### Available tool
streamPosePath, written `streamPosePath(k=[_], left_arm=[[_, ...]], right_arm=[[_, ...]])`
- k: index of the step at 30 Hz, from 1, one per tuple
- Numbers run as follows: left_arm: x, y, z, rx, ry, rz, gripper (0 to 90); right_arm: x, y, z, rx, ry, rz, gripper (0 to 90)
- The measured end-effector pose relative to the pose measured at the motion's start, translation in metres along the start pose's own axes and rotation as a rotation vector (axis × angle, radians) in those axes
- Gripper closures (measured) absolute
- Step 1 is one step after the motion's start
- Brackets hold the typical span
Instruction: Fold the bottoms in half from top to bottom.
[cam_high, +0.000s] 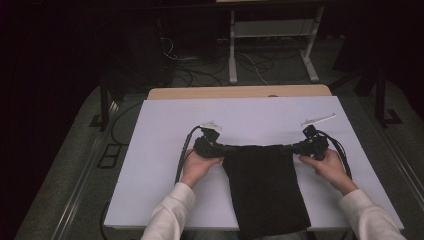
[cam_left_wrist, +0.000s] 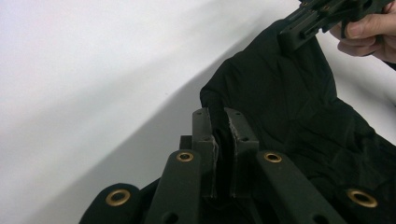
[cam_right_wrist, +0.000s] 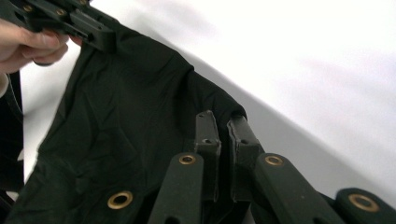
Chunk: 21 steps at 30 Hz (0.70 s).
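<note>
Gripping black cloth (cam_high: 265, 190) | left gripper (cam_left_wrist: 223, 122) clamped on corner | right gripper (cam_right_wrist: 224, 125) clamped on other corner

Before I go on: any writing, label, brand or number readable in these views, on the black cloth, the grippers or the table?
None: no readable text anywhere.
The black cloth is plain.
The left gripper and right gripper, both shut on its corners, show only brass rivets.
The white table is blank.
</note>
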<state>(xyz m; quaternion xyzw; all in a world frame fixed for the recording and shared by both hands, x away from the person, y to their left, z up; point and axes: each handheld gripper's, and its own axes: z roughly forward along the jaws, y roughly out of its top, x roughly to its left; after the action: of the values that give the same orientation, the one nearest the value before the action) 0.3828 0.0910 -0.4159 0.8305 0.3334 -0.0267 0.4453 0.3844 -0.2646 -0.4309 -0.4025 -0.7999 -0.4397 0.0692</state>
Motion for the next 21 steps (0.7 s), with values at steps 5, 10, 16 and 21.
streamPosePath(k=[5, 10, 16, 21], left_arm=[[0.006, 0.01, -0.01, 0.002, 0.022, 0.008, 83.0], [0.014, 0.019, -0.018, 0.014, 0.043, 0.02, 82.9], [0.026, 0.025, -0.024, 0.019, 0.058, 0.012, 82.9], [0.036, 0.03, -0.027, 0.02, 0.071, 0.009, 83.0]], right_arm=[[0.001, 0.013, 0.004, -0.018, 0.003, -0.002, 83.5], [0.0, 0.026, 0.012, -0.023, 0.0, -0.001, 83.5], [-0.001, 0.038, 0.023, -0.026, -0.005, 0.005, 83.5], [-0.001, 0.049, 0.03, -0.022, -0.02, 0.004, 83.5]])
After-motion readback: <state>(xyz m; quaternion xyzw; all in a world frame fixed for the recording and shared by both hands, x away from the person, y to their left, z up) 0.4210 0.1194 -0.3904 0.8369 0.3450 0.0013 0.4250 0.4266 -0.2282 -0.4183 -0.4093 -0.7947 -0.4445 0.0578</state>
